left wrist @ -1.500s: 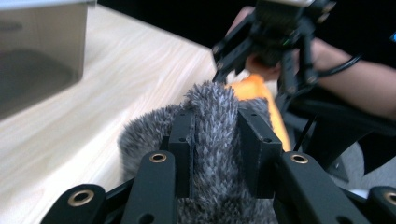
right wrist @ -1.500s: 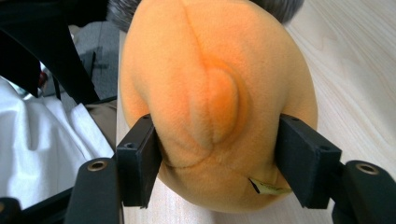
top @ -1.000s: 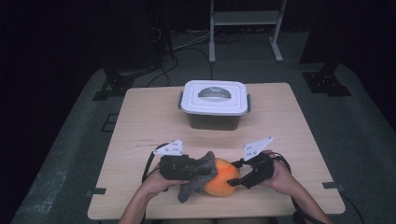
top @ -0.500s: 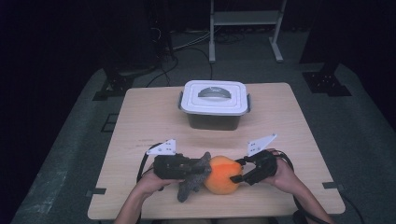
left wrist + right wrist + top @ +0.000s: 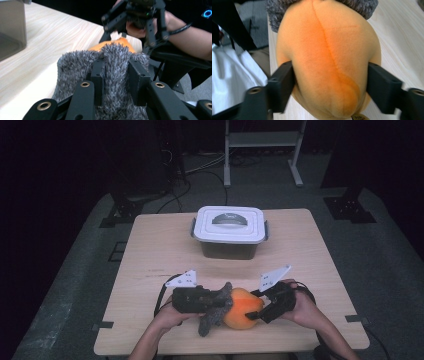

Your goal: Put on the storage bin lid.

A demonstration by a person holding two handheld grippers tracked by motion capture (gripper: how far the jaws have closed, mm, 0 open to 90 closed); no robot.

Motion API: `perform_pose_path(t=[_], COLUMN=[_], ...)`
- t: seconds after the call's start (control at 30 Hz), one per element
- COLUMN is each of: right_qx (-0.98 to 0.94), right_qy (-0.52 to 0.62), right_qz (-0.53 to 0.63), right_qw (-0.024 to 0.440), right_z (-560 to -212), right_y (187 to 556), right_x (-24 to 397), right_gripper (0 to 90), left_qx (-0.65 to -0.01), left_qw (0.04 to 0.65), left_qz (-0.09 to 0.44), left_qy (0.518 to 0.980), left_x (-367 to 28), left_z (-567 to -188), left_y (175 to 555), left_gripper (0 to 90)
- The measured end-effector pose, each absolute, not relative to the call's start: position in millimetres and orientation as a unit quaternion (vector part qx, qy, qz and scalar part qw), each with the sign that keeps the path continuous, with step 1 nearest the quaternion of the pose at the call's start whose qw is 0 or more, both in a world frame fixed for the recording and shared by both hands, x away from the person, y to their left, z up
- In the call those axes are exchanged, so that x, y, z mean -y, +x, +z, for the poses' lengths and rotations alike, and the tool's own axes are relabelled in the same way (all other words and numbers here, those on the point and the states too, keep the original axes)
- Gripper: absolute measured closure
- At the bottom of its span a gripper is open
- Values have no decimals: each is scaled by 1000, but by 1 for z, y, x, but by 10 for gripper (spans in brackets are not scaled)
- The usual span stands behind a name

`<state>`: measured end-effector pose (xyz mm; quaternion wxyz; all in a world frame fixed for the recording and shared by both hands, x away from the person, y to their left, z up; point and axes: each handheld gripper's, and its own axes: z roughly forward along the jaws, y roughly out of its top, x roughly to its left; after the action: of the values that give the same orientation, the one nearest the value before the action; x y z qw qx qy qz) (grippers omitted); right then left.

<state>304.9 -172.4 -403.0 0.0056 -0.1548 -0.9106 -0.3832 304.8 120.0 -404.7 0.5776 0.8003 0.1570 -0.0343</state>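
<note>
A plush toy with an orange body [image 5: 242, 309] and a grey furry part [image 5: 214, 314] lies near the table's front edge. My left gripper [image 5: 217, 302] comes in from the left and is shut on the grey fur [image 5: 75, 67], which bulges around my left gripper [image 5: 116, 75]. My right gripper [image 5: 255, 312] reaches in from the right. In the right gripper view its jaws sit on both sides of the orange body [image 5: 324, 57] and touch it, and my right gripper [image 5: 329, 85] has just been opening with the toy still between its jaws.
A grey box with a white handled lid [image 5: 230, 227] stands at the middle back of the wooden table [image 5: 310, 270]. It appears as a translucent wall [image 5: 11, 27] in the left gripper view. Dark floor, cables and stands surround the table.
Both hands and the toy stay almost where they were at the front edge. The left gripper keeps its hold on the grey fur.
</note>
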Motion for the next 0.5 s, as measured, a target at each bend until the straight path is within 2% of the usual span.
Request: perform_pose_path(t=[0.13, 0.27, 0.33, 0.5], right_qx=[907, 908, 911, 902], right_qy=[-135, -101, -96, -112], right_qz=[-399, -404, -398, -415], right_qw=[-9, -44, -54, -23], right_z=[-404, -403, -402, -399], right_y=[298, 287, 286, 295], right_x=[160, 136, 131, 146], right_gripper=[351, 350, 319, 267], left_qx=[-133, -114, -122, -137], left_qw=[591, 541, 534, 531], left_qz=[-25, 10, 3, -3], left_qy=[795, 833, 836, 836], left_x=[-111, -95, -98, -115], left_z=[-387, -384, -391, -391], left_y=[298, 291, 294, 298], left_gripper=[688, 687, 690, 693])
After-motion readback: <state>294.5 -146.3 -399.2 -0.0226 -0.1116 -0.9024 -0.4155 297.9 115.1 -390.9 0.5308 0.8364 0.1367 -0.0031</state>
